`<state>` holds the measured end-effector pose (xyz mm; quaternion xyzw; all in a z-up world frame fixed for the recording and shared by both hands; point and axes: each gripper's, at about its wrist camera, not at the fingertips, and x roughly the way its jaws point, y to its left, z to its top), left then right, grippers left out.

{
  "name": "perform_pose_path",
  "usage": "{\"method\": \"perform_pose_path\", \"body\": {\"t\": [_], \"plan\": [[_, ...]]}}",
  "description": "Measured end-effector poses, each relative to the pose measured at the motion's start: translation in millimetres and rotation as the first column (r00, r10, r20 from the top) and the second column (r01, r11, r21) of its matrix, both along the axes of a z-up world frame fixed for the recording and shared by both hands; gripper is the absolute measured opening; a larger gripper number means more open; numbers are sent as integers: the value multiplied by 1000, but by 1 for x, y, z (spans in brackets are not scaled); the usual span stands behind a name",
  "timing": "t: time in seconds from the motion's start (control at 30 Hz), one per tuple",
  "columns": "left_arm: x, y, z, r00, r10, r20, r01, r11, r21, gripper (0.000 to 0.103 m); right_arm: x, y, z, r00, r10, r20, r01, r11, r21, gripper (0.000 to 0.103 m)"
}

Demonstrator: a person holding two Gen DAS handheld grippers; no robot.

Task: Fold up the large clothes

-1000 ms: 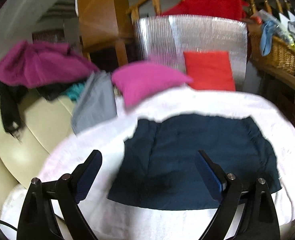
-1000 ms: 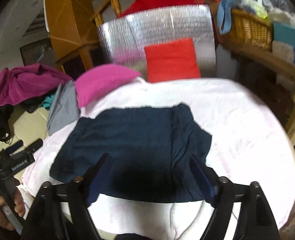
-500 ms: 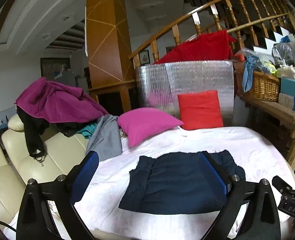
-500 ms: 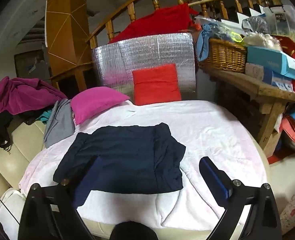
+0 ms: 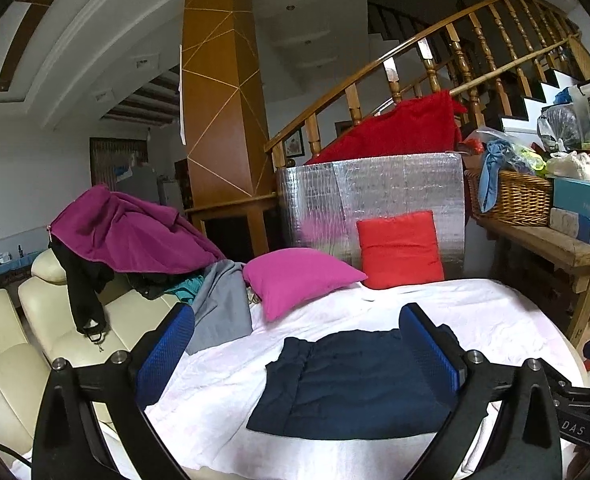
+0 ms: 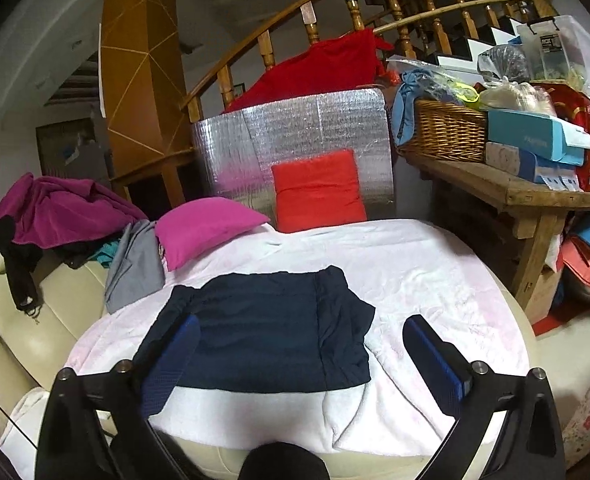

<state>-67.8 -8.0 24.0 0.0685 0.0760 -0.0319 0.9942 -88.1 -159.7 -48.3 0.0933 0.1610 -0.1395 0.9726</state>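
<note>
A dark navy garment [image 5: 355, 384] lies folded into a flat rectangle on the white cover [image 5: 475, 312] of a round table. In the left wrist view my left gripper [image 5: 297, 312] hovers above and in front of the garment; its jaws are opening and nothing is between them. The right wrist view shows the same garment [image 6: 263, 332] on the cover [image 6: 435, 272]. My right gripper [image 6: 302, 320] stands wide open above the garment's near edge, with its blue pads [image 6: 435, 364] clear of the cloth.
A magenta pillow [image 6: 207, 224], a red cushion [image 6: 319, 192] and a grey garment [image 6: 135, 268] sit at the table's far side. Purple and black clothes [image 5: 127, 232] pile on a cream sofa [image 5: 55, 320] to the left. A wooden bench [image 6: 535, 196] with a wicker basket [image 6: 447, 132] stands right.
Both grippers have drawn back and up from the navy garment, which now looks smaller and farther off. Both pairs of jaws have spread wider. The garment has stayed flat.
</note>
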Motion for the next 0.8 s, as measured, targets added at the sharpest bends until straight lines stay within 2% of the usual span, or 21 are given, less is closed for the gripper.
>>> {"method": "perform_pose_path", "body": {"t": [0.3,0.8], "plan": [[5,2,-5,1000,4,-31,-4,1000,-8,102,6,4,-3,1000,15,-18,-15,1000,7,103],[5,6,-7,999,8,-40,-9,1000,-12,102,7,7,-2,1000,15,-19,-15,1000,2,103]]}}
